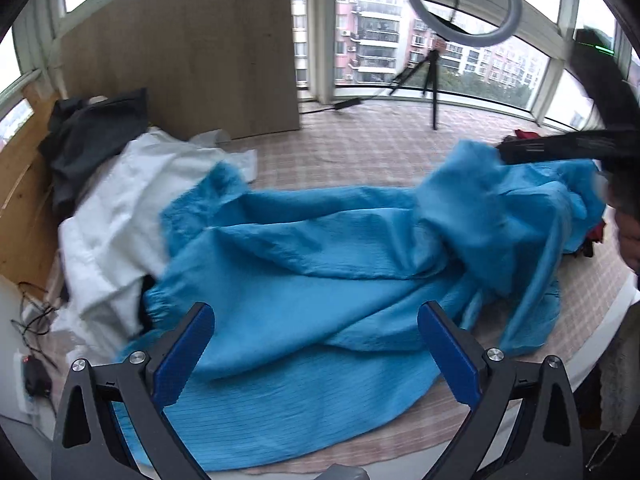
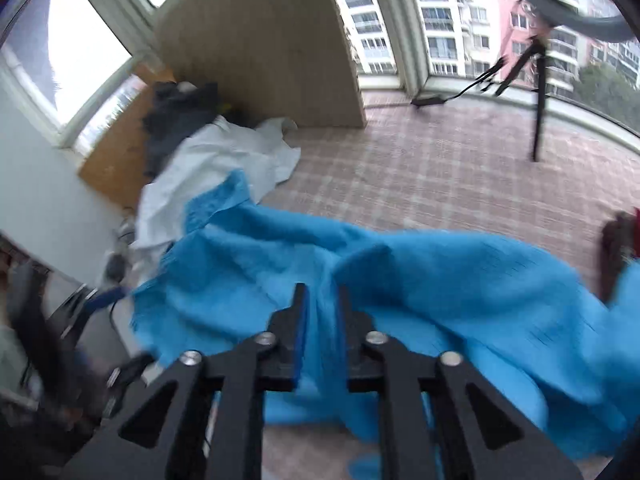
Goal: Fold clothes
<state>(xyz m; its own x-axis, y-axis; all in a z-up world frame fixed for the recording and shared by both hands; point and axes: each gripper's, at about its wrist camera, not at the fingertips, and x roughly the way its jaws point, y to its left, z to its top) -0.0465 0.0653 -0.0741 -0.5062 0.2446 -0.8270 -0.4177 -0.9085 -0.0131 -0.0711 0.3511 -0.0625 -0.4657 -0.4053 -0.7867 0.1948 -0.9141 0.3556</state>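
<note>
Left wrist cam: left gripper (image 1: 316,338) jaws wide apart, empty, over blue garment (image 1: 304,280) mid-frame on checkered mat (image 1: 360,148). R gripper (image 2: 322,300) clamped on a raised fold. White cloth (image 1: 116,208) at left, partly under the blue.

Spread across the counter (image 1: 360,148): a crumpled garment (image 1: 304,280), its left edge overlapping a second garment (image 1: 116,216) at far left. Behind that, a third heap (image 1: 92,136) against an upright board (image 1: 192,48). Far back, a tripod (image 1: 432,80) by the windows. At right, possibly more clothing (image 2: 618,248), blurred.
</note>
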